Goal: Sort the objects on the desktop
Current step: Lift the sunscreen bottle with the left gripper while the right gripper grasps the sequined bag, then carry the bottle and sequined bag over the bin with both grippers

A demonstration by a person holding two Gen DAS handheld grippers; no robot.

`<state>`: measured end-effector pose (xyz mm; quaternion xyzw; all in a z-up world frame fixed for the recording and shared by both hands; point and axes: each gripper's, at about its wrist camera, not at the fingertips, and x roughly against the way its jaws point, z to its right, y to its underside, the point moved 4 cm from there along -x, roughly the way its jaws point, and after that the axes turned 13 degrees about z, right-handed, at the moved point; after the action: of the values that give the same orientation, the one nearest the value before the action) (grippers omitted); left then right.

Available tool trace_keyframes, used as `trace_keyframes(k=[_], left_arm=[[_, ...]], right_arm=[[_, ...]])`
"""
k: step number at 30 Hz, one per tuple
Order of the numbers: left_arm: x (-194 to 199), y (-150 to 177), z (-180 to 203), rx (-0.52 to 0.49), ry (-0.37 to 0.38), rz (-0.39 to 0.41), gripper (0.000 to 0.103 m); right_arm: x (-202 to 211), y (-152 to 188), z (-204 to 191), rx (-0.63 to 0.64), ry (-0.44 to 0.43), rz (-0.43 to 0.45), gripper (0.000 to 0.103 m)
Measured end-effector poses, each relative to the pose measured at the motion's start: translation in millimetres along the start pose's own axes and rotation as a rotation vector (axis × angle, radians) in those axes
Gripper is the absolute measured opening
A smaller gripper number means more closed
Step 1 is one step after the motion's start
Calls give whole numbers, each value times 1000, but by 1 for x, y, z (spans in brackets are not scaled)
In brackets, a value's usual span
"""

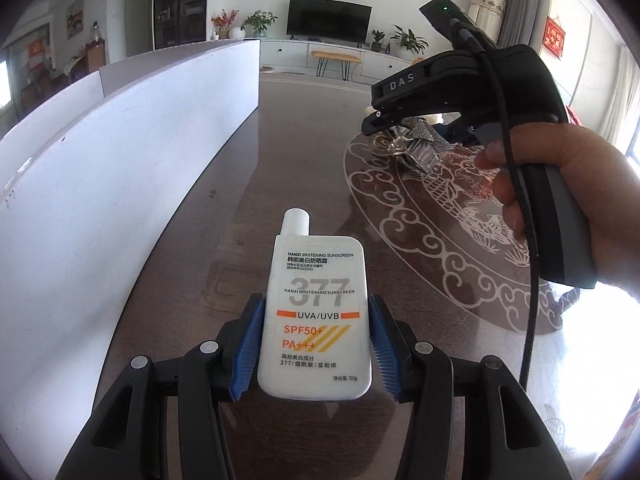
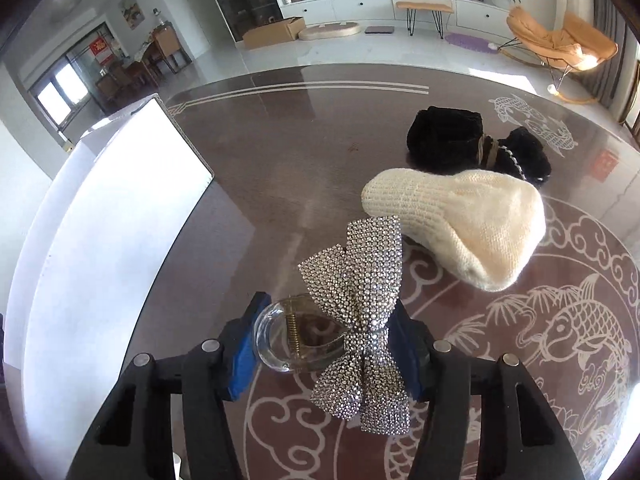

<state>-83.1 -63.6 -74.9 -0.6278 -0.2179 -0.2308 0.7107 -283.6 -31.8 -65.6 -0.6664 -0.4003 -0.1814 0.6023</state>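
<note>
So the left claw (image 1: pixel 316 344) has a white sunscreen bottle (image 1: pixel 315 312) pinched between its blue pads (image 1: pixel 249 344), cap pointing away from the camera, held up over the dark bench (image 1: pixel 280 152). Just off to the left there's a big white box (image 1: pixel 100 184) sitting on the bench.

The right claw (image 2: pixel 324 344) is clamped on a sparkly rhinestone bow hair clip (image 2: pixel 356 320), with the clear plastic clip part squeezed against the left pad and the bow against the right one. From the left camera you can see that claw (image 1: pixel 380 120) off to the right with a person's hand (image 1: pixel 560 200) on its handle, the clip dangling under it.

Further out on the bench, a cream knit hat (image 2: pixel 464 224) lies right up against a black fuzzy item (image 2: pixel 460 140) behind it. Both sit on the bench's white fish-and-cloud pattern (image 2: pixel 580 332).
</note>
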Motion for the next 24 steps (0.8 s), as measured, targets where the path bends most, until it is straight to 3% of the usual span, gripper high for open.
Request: trace_keyframes(k=[8, 16, 20, 24], left_arm=[[16, -4, -23, 181, 84, 59, 51], [60, -17, -26, 286, 124, 127, 51], [105, -45, -44, 297, 123, 207, 51], [141, -82, -107, 306, 29, 264, 51]], right_arm=[[108, 45, 20, 117, -123, -2, 52], [172, 73, 46, 55, -185, 9, 52], [184, 53, 14, 65, -237, 36, 52], [191, 22, -59, 126, -357, 88, 52]])
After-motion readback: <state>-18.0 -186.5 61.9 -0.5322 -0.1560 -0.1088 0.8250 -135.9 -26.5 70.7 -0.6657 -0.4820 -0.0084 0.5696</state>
